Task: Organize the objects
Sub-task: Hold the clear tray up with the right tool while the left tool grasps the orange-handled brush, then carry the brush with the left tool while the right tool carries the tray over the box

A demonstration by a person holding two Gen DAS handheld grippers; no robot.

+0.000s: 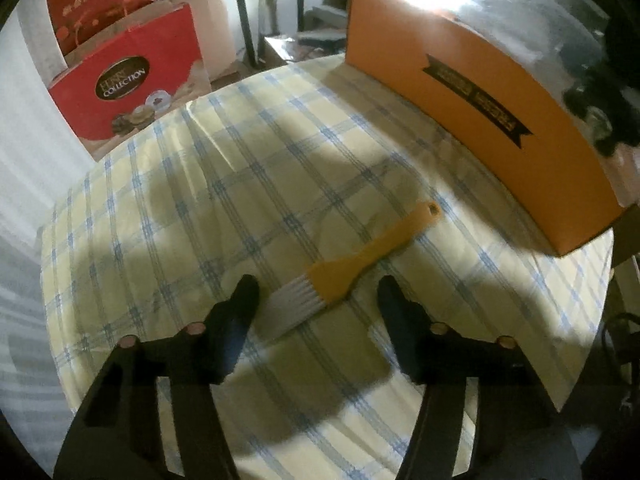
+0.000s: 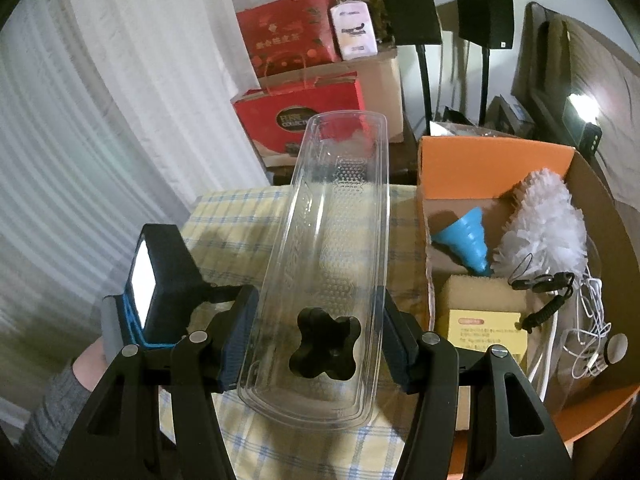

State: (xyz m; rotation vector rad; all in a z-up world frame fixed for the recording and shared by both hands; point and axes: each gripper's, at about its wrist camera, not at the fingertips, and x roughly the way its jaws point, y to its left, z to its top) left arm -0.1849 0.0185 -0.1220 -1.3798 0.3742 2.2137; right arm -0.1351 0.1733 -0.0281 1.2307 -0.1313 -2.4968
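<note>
A yellow-handled brush (image 1: 360, 260) with pale bristles lies on the checked tablecloth (image 1: 240, 184). Its bristle end sits between the fingers of my left gripper (image 1: 318, 294), which is open; the pads stand clear of it on both sides. In the right wrist view, my right gripper (image 2: 316, 308) is shut on a long clear plastic tray (image 2: 336, 220), held above the tablecloth (image 2: 224, 232) with its far end pointing away. The orange box (image 2: 496, 156) stands open to the right of the tray; in the left wrist view the orange box (image 1: 480, 92) is at the table's far right.
Inside the orange box lie a blue funnel (image 2: 466, 236), a white duster (image 2: 544, 224), a sponge (image 2: 486, 292), a yellow packet (image 2: 484, 332) and white cables (image 2: 584, 332). Red gift boxes (image 1: 132, 80) stand beyond the table. A grey sleeve (image 2: 56, 408) shows at lower left.
</note>
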